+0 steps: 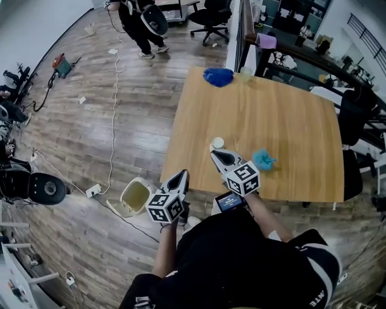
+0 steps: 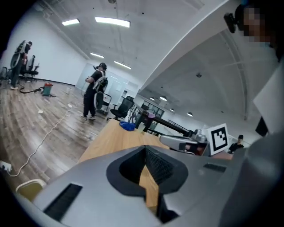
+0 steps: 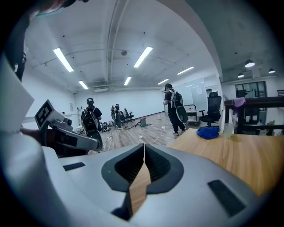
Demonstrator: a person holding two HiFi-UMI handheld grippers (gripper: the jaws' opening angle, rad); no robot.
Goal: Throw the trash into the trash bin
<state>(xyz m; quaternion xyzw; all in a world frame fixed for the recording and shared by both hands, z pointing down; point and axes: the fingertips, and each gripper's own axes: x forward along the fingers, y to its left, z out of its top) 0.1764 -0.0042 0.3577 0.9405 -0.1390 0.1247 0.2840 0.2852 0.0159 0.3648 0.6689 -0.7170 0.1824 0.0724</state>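
A small white round piece of trash (image 1: 218,143) and a crumpled teal scrap (image 1: 263,160) lie near the front edge of the wooden table (image 1: 283,127). The trash bin (image 1: 136,196), white with a yellowish inside, stands on the floor left of the table; its rim also shows in the left gripper view (image 2: 29,188). My right gripper (image 1: 215,154) is over the table's front edge just below the white piece, shut and empty (image 3: 143,157). Off the table's front left corner, my left gripper (image 1: 183,175) hangs above the floor, shut with nothing held (image 2: 145,148).
A blue crumpled cloth (image 1: 217,76) and a clear cup (image 1: 245,73) sit at the table's far edge. Cables (image 1: 111,151) run across the wood floor by the bin. A person (image 1: 142,27) stands far off, and office chairs (image 1: 211,18) and desks lie beyond.
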